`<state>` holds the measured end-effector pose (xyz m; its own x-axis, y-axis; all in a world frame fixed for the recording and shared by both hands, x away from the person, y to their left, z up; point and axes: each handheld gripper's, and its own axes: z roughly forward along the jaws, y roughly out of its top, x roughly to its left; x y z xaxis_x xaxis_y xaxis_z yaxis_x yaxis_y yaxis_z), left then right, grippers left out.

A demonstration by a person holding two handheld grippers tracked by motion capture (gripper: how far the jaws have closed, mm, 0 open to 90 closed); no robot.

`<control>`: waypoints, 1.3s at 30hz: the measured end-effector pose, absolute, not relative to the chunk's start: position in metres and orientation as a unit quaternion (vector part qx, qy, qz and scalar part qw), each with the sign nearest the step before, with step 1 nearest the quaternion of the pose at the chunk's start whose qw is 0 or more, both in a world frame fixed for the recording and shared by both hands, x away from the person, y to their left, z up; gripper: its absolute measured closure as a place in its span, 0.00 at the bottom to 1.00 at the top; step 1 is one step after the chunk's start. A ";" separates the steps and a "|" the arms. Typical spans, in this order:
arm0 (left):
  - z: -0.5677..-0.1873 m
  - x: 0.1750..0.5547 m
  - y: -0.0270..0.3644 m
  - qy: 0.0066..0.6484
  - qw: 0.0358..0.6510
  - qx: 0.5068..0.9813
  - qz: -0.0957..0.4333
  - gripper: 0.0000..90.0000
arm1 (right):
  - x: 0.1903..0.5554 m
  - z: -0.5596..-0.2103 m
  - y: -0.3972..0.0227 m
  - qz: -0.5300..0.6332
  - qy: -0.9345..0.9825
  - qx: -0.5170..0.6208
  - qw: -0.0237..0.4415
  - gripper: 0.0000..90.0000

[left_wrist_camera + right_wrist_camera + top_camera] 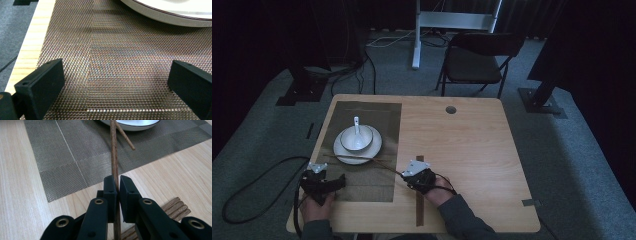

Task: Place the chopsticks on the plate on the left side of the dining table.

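Note:
My right gripper (118,180) is shut on a brown wooden chopstick (113,152) that runs from its jaws over the woven placemat (75,157) to the white plate (132,126). A second chopstick (126,140) lies slanted beside it by the plate's rim. From above, the right gripper (406,175) sits at the mat's right edge, with the chopstick (384,166) reaching left across the front of the plate (343,152). On the plate stands a white bowl (346,144) with a white spoon (357,125) in it. My left gripper (341,181) (116,80) rests open and holds nothing over the placemat (120,50), with the plate's rim (160,15) ahead.
A ridged brown wooden strip (419,205) (175,206) lies on the wooden table (472,150) under my right hand. A round hole (450,109) sits near the table's far edge. A folding chair (474,62) and stand bases are on the carpet beyond.

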<state>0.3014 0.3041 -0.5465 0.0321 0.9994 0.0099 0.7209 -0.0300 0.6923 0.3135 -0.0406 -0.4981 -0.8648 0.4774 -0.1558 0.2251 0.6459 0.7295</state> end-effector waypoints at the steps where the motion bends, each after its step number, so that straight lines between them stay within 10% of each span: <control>1: -0.547 0.301 0.304 0.644 0.265 0.668 0.263 0.02 | 0.314 -0.498 -0.040 0.373 0.891 0.197 0.171 0.93; 39: -0.546 0.301 0.304 0.644 0.265 0.668 0.263 0.02 | 0.329 -0.485 -0.017 0.388 0.889 0.171 0.173 0.93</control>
<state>0.3014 0.3041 -0.5465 0.0322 0.9994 0.0103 0.7213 -0.0304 0.6920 0.3286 -0.0170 -0.4853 -0.8817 0.4384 -0.1747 0.1703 0.6409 0.7485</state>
